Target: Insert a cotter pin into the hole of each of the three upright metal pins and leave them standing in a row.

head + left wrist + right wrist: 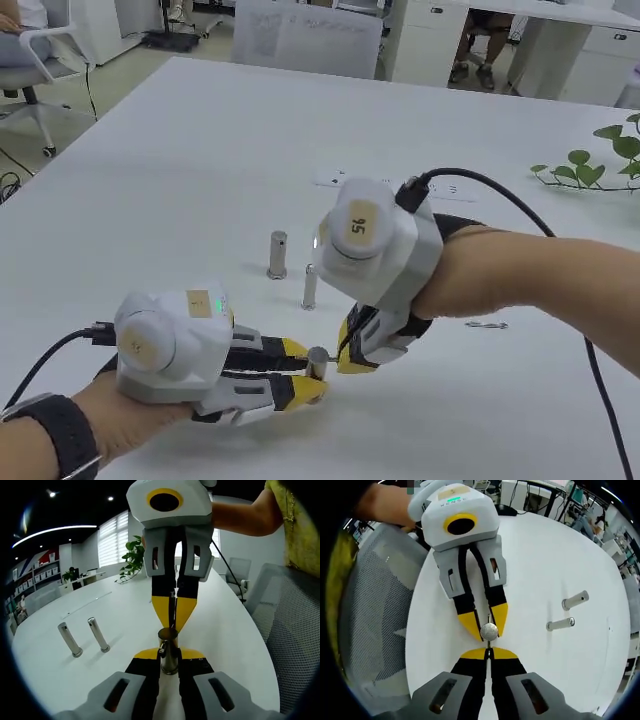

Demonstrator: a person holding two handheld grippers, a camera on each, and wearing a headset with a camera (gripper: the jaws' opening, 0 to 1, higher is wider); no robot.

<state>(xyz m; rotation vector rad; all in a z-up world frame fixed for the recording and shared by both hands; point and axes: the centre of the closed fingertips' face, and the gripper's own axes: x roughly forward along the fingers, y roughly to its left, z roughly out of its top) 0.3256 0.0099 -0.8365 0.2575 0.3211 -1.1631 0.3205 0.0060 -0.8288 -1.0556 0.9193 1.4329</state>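
A short metal pin (318,358) stands upright near the table's front edge, and my left gripper (310,376) is shut around its shaft (169,655). My right gripper (346,356) comes down from above it, shut on a thin cotter pin (172,611) whose tip hangs just over the pin's head (489,630). In the right gripper view my right gripper (489,653) has its jaws closed right beside that head, with the left gripper (488,624) opposite. Two more metal pins (277,255) (309,287) stand upright, apart, farther back on the white table (200,180).
A loose cotter pin (487,325) lies on the table to the right, under the person's forearm. A leafy plant sprig (598,160) sits at the far right edge. A mesh chair (295,630) stands beside the table. Black cables trail from both grippers.
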